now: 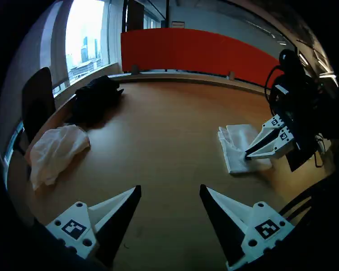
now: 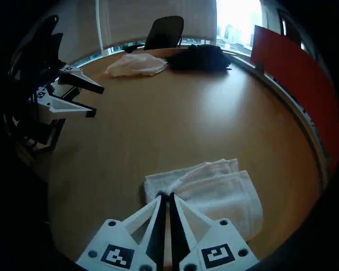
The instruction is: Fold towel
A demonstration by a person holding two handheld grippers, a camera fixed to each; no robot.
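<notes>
Left gripper (image 1: pixel 169 187): released, its two fingers spread wide apart with bare tabletop between them; it hovers above the wood and grips nothing
Right gripper (image 2: pixel 166 195): clenched, fingers drawn almost together with a thin slit between them; the tips sit at the near edge of the towel, and whether any cloth is pinched between them cannot be told
Towel (image 2: pixel 214 192): white, folded into a flat stack, lying directly ahead of the right gripper's tips and spreading off to their right; in the left gripper view it lies ahead and to the right of the left gripper, well apart from it
Table (image 2: pixel 183 113): brown wood with a curved far edge, under both grippers
Crumpled white cloth (image 1: pixel 56 151): ahead and to the left of the left gripper, near the table edge
Black bundle (image 1: pixel 95 99): beyond the crumpled cloth, just beside it, farther from the left gripper
Chair (image 2: pixel 165 29): dark, behind the far edge of the table, seen in the right gripper view
Red panel (image 1: pixel 196 52): upright along the table's far edge, straight ahead of the left gripper
Windows (image 1: pixel 86 38): bright, beyond the left end of the panel
</notes>
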